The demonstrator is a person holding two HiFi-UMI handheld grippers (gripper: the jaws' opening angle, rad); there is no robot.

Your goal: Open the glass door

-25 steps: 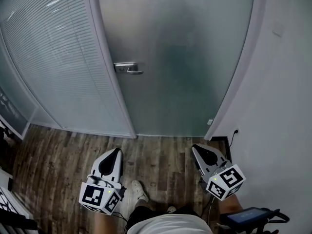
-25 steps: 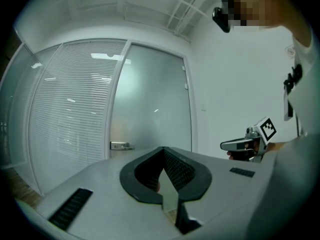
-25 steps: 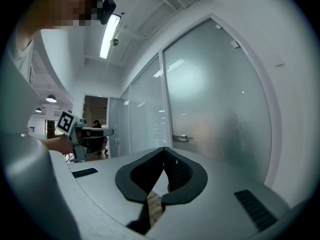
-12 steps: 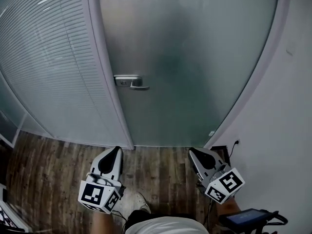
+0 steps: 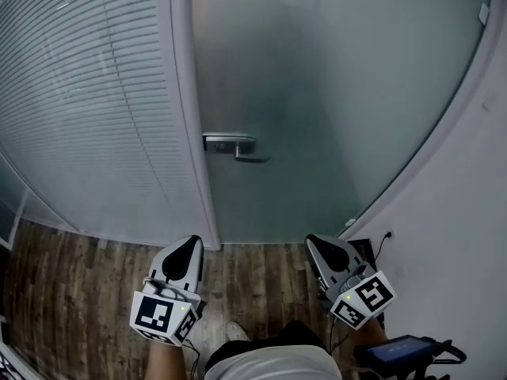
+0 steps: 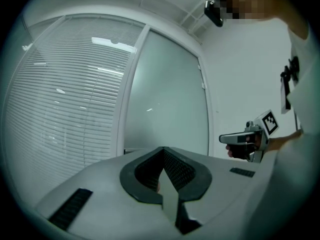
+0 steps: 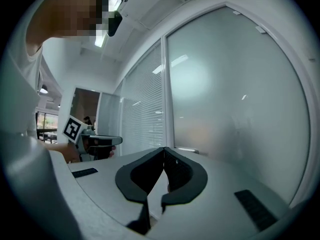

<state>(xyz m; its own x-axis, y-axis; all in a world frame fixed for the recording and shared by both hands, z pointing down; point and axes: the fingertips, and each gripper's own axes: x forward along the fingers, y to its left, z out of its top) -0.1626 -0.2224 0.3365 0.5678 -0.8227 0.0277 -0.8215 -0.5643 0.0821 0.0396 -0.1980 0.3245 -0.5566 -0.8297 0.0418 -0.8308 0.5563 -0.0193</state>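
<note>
Standing shut: the frosted grey-green glass door (image 5: 341, 93), with its silver metal lever handle (image 5: 238, 146) at the door's left edge beside the white frame post (image 5: 184, 117). Over the last second the handle has grown larger and sunk lower in the head view, and the strip of wood floor (image 5: 71, 291) has shrunk. Judged: the person has closed in, but no reach has begun. The handle lies ahead, between the left gripper (image 5: 188, 245) and right gripper (image 5: 317, 245), well apart from both. The jaws of both are pressed together and empty.
</note>
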